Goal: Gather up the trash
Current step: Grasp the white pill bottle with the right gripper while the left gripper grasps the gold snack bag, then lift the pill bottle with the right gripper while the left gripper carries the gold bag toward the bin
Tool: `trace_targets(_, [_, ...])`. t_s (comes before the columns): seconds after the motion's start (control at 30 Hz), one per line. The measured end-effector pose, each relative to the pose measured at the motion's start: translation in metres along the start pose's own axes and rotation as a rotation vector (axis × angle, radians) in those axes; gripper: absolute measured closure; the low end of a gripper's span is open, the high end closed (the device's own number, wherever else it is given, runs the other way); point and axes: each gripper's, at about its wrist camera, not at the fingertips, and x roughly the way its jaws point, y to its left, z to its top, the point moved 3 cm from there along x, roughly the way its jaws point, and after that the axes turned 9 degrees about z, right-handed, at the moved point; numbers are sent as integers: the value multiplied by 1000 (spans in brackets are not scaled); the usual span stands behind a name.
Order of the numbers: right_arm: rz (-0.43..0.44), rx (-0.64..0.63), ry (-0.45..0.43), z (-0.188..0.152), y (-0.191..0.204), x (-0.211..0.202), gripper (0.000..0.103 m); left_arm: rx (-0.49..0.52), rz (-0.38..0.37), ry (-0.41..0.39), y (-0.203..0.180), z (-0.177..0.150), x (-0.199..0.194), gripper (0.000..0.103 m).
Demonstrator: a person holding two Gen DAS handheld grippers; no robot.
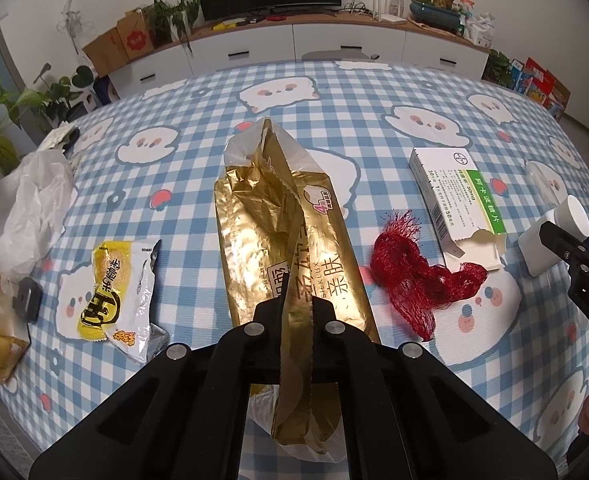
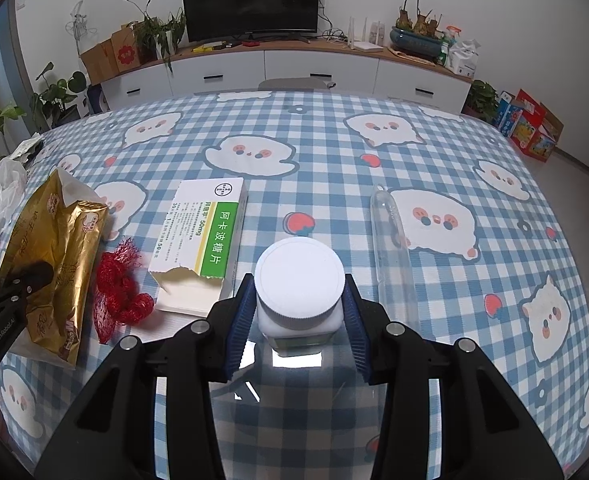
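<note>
Pickup step in hand: we have the left gripper [image 1: 296, 310] pinched tight on the gold wrapper's [image 1: 282, 220] near seam, the right gripper [image 2: 298, 304] clamped around the white-capped jar [image 2: 299, 280] at near right, so next both need lifting toward some bin we cannot see.

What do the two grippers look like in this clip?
Both are matte black plastic frames with round silver bolt heads. The left gripper has plain black fingers and white lettering on its side. The right gripper carries ribbed blue pads on its fingers. No cables or sleeves show.
</note>
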Motion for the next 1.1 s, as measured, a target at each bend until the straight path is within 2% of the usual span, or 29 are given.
trace_targets(0.47, [6, 0, -27, -8, 8, -33, 63, -25, -9, -22, 5, -18, -27, 102])
trace_targets(1.1, [38, 23, -91, -24, 17, -92, 63, -84, -79, -54, 19, -46, -79, 103])
